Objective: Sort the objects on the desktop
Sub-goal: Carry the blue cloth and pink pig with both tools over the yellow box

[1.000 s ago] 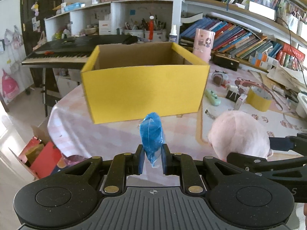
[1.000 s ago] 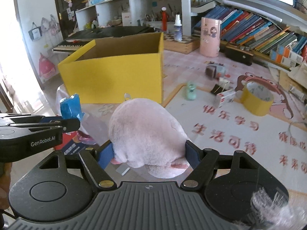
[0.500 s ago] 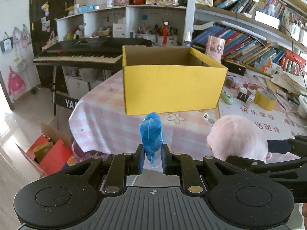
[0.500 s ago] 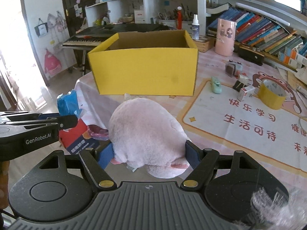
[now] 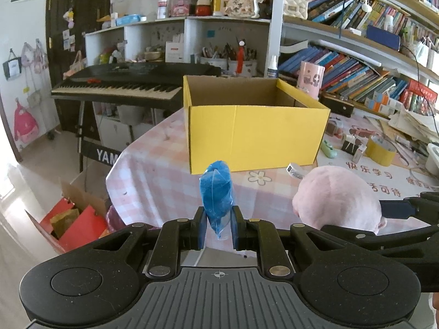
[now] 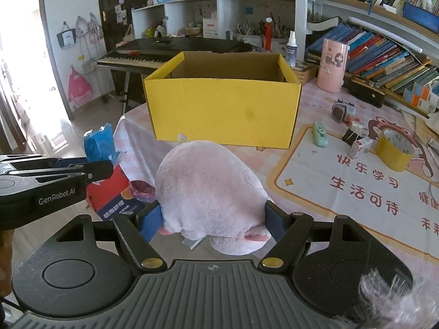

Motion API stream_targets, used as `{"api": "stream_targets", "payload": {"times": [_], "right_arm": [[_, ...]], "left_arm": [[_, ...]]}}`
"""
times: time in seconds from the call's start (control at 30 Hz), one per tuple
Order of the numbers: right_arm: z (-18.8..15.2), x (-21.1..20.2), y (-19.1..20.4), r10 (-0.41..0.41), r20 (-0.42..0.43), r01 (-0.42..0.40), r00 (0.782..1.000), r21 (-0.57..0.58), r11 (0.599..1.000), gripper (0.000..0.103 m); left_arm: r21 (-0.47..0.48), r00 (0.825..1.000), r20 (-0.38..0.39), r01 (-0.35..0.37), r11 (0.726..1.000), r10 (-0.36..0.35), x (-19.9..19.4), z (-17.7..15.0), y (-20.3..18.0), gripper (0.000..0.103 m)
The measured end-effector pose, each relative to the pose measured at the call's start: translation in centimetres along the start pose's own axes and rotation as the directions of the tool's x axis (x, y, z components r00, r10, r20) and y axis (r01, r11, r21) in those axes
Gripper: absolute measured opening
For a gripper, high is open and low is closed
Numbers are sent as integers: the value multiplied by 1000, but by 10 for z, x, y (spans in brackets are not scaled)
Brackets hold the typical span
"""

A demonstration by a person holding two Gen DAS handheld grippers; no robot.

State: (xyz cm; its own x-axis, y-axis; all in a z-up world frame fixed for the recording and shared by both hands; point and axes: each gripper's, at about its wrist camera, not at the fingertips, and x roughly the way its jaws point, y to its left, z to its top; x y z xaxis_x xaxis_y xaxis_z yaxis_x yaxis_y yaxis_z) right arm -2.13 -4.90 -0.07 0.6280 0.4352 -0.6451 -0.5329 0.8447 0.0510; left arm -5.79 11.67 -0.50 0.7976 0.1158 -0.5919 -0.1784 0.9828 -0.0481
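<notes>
Left gripper (image 5: 218,229): clamped on blue plastic bag (image 5: 216,194).
Right gripper (image 6: 212,219): gripped pink plush toy (image 6: 208,189).
Yellow cardboard box (image 6: 222,109): ahead, seemingly empty.
Advice: needed lifting above rim before release.

My left tongs (image 6: 101,168) read "GenRobot.AI". Keyboard stand panel (image 5: 105,155) shows "YAM", rest cut off. Bench mat (image 6: 356,181) reads "快乐学习" and "生活可待". Red box (image 6: 115,192) text too blurred.

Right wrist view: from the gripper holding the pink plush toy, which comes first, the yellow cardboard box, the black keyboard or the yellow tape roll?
1. Yellow cardboard box, straight ahead of the right gripper.
2. Yellow tape roll, to the right; close to the box's distance.
3. Black keyboard, behind the box, clearly farthest.
</notes>
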Motion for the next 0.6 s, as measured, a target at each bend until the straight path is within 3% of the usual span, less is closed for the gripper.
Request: {"api": "stream_targets", "payload": {"times": [0.3, 0.6], "right_arm": [[8, -1, 2, -6, 48, 7, 999, -11, 1000, 75], [40, -8, -4, -7, 224, 18, 975, -48, 999, 75]], "left_arm": [[8, 999, 38, 3, 1000, -3, 3, 10, 3, 16], [37, 982, 191, -8, 999, 1, 4, 49, -1, 16]]}}
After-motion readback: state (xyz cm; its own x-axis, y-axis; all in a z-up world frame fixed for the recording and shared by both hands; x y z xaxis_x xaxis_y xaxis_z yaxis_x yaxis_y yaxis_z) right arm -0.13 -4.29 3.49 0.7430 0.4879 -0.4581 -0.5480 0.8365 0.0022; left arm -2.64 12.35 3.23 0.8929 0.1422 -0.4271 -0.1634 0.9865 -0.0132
